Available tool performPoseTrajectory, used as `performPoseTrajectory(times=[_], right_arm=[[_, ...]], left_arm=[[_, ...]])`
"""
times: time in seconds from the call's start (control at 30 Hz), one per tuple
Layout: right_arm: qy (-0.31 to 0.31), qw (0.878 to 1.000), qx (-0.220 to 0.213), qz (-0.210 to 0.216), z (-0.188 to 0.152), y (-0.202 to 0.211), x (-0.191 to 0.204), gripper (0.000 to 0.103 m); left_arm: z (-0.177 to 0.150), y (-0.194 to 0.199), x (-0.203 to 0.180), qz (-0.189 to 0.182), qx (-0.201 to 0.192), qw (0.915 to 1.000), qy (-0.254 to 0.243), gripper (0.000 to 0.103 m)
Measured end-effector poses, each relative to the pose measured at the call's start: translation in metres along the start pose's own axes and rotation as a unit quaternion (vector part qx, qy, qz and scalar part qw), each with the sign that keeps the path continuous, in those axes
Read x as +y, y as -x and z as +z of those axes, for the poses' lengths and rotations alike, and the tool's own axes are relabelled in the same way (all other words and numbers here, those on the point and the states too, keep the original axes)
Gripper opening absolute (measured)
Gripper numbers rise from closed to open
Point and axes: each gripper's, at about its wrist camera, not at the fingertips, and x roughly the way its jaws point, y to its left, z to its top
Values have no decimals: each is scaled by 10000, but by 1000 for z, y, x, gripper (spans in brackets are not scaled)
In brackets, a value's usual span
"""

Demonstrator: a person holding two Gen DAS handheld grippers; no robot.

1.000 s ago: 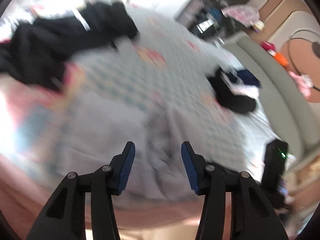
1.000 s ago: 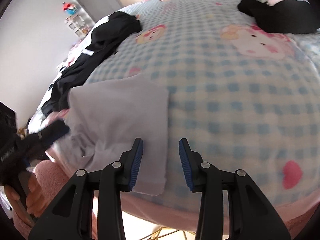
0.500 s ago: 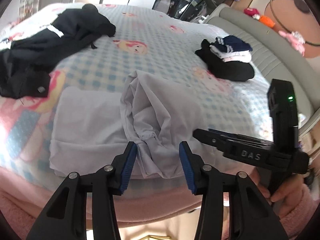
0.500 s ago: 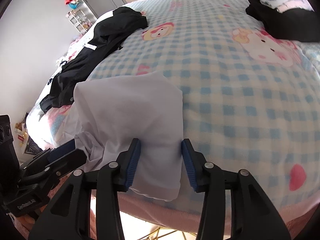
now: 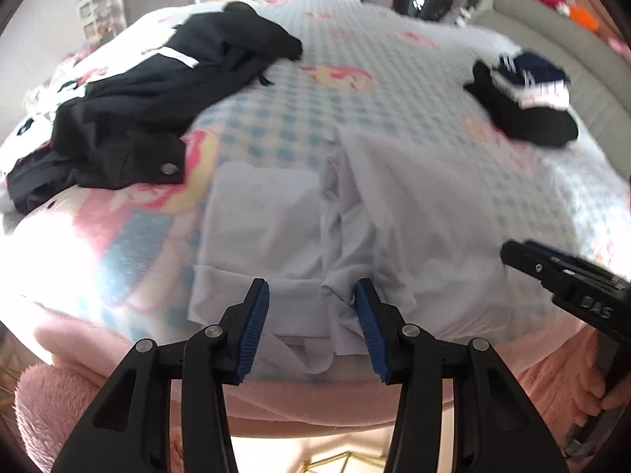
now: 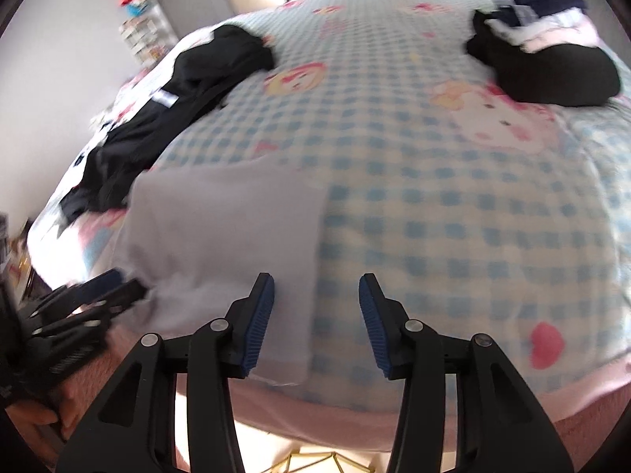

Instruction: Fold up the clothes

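The pale lilac garment (image 5: 394,205) lies partly folded at the near edge of the bed, its right half smooth and flat, a bunched ridge of cloth running down its middle, and a squarer flap spread out to the left. Its lower hem droops over the bed's pink edge.

My left gripper (image 5: 311,329) hangs over that hem with its blue pads apart; loose cloth lies between and under them, the right pad close against a crumpled fold, but nothing is pinched. My right gripper (image 6: 315,325) stands over the garment's right-hand corner, its jaws having just been opening; the cloth's edge (image 6: 307,276) runs between the pads with neither one pressing on it, so that side is released too. In the left wrist view my right gripper shows at the far right edge, just off the garment.

The garment rests on a blue-and-white checked bedspread (image 6: 434,197) printed with cartoon figures. Well apart from it, a heap of black clothing (image 5: 165,102) sprawls at the left, and a small stack of folded dark and white clothes (image 5: 528,102) sits at the right, near a grey padded headboard (image 5: 552,27).
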Motion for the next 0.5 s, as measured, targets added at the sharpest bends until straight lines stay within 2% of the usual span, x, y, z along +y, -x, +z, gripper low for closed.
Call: performPoseTrajectory(times=[0.07, 0.13, 0.2, 0.33, 0.4, 0.47, 0.5], right_arm=[[-93, 9999, 129, 31, -1, -5, -8, 46], [-134, 9996, 206, 126, -2, -10, -12, 46], [-96, 9996, 210, 175, -3, -12, -11, 46], [-20, 9995, 225, 217, -3, -14, -5, 46], [1, 9995, 223, 208, -3, -14, -3, 46], [41, 9996, 226, 187, -4, -14, -1, 46], [67, 9996, 224, 180, -5, -14, 0, 46]], left_arm=[[0, 7, 4, -23, -207, 9997, 139, 46], [-1, 15, 8, -347, -376, 9983, 273, 46], [-2, 21, 3, -764, -423, 9961, 119, 46], [-5, 14, -18, -1053, -238, 9938, -283, 46], [-6, 4, -23, -1055, -124, 9938, -327, 46], [-6, -5, -27, -1090, -34, 9935, -336, 37], [-6, -9, -27, -1076, 19, 9937, -324, 22]])
